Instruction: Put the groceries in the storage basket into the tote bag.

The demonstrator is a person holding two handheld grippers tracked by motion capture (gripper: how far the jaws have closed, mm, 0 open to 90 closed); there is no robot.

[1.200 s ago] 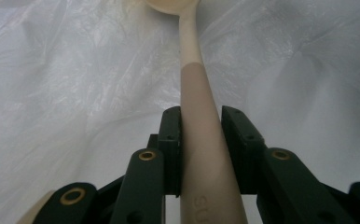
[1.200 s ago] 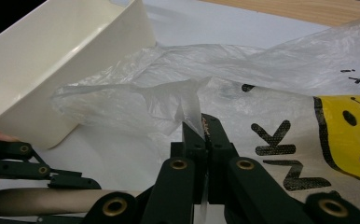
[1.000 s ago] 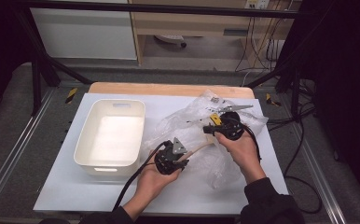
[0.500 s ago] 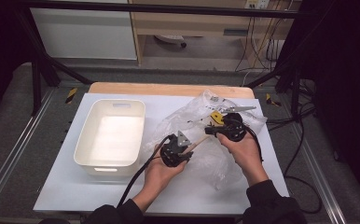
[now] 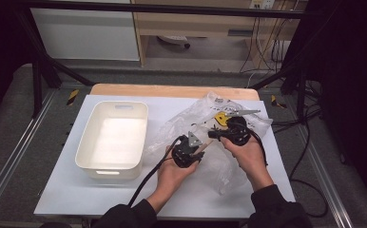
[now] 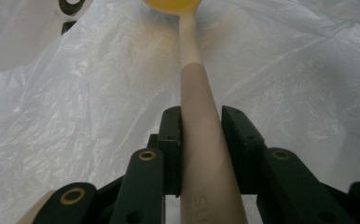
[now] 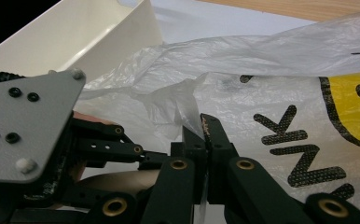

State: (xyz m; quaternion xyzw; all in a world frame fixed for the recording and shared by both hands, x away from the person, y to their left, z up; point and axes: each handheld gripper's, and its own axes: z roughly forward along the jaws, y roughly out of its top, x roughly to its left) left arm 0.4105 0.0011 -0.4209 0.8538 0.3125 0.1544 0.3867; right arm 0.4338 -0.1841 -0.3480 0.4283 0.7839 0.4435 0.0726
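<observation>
A crumpled clear plastic bag [image 5: 191, 121] with black and yellow print lies right of the table's centre. My left gripper [image 5: 198, 148] is shut on the beige handle [image 6: 200, 140] of a spoon-like utensil, whose yellow head [image 6: 171, 4] points at the bag's film. My right gripper [image 5: 213, 134] sits just right of it, its jaws shut on a thin edge of the bag [image 7: 192, 109]. In the right gripper view, the left gripper's grey plate [image 7: 26, 126] is close at the left and the beige handle [image 7: 122, 179] passes below my right gripper [image 7: 202, 128].
A white rectangular tub [image 5: 86, 147] with nothing in it stands on the left of the white table top [image 5: 77, 194]; its wall [image 7: 75, 37] shows behind the bag. Black cables trail from both grippers toward the front and right edges.
My left gripper has moved right and a little farther from the person, bringing the utensil closer to the bag and the right gripper. The right gripper has hardly moved.
</observation>
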